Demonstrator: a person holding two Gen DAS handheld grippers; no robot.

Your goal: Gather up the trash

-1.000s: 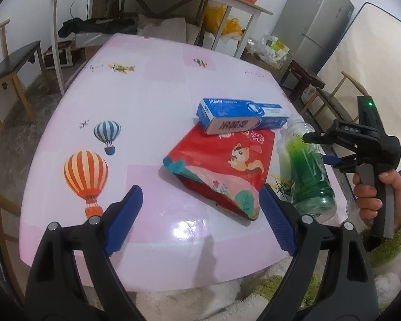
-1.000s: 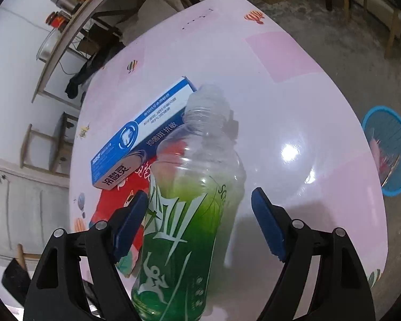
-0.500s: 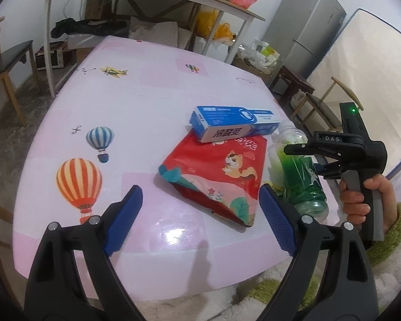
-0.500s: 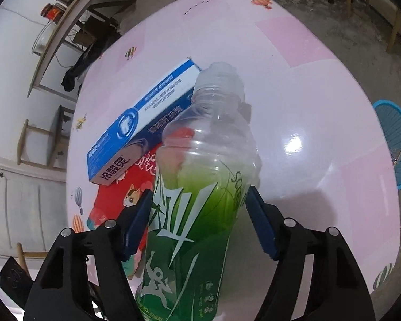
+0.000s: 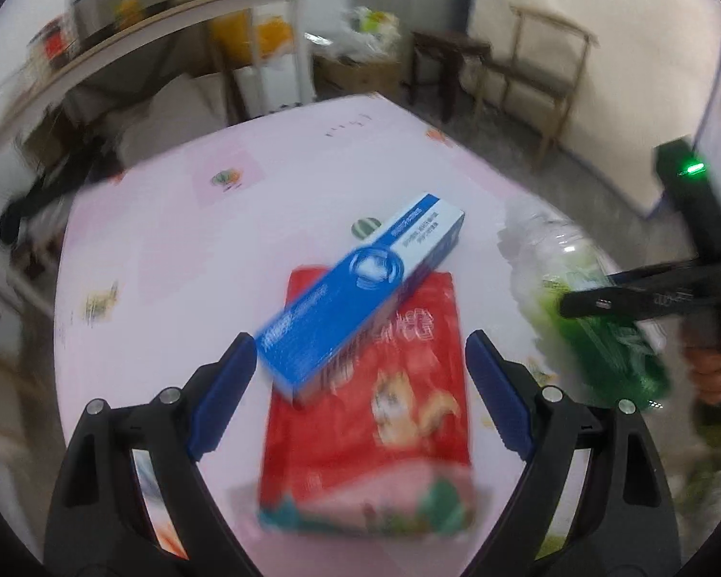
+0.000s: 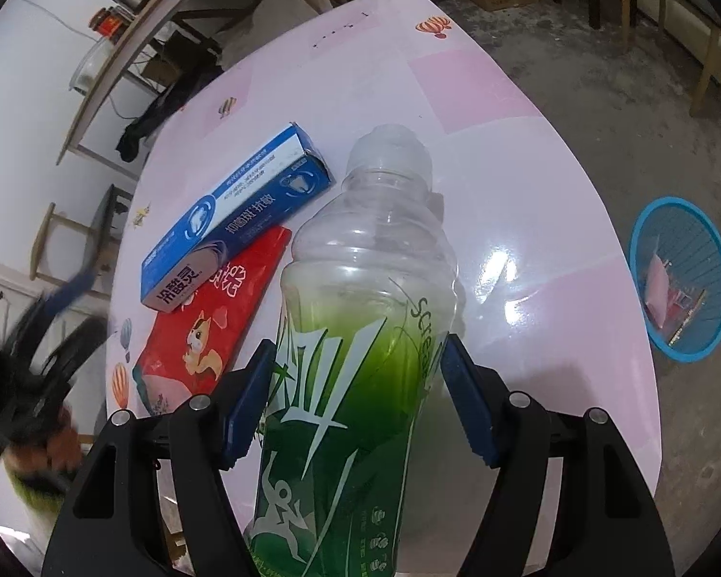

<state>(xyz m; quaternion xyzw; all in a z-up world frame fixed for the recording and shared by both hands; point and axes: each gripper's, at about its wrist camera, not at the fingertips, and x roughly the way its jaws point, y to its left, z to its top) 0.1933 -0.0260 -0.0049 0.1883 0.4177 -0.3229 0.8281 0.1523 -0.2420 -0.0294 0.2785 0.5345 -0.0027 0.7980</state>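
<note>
A clear plastic bottle (image 6: pixel 360 288) with a green label stands on the pink table (image 6: pixel 504 144). My right gripper (image 6: pixel 358 351) is shut on its lower body, one blue pad pressing on each side. In the left wrist view the bottle (image 5: pixel 567 264) appears at the right with that gripper (image 5: pixel 601 303) across it. A blue toothpaste box (image 5: pixel 360 283) lies partly on a red snack bag (image 5: pixel 384 408). My left gripper (image 5: pixel 360 341) hangs open over both, holding nothing. The view is blurred.
A blue basket (image 6: pixel 687 355) with some trash in it stands on the floor right of the table. Beyond the table are a wooden chair (image 5: pixel 543 62), a dark stool (image 5: pixel 447 62) and a cluttered shelf table (image 5: pixel 168 24).
My left gripper has swung and rolled over toward the box and bag, which now lie between its fingers. The right gripper's jaws have narrowed onto the bottle.
</note>
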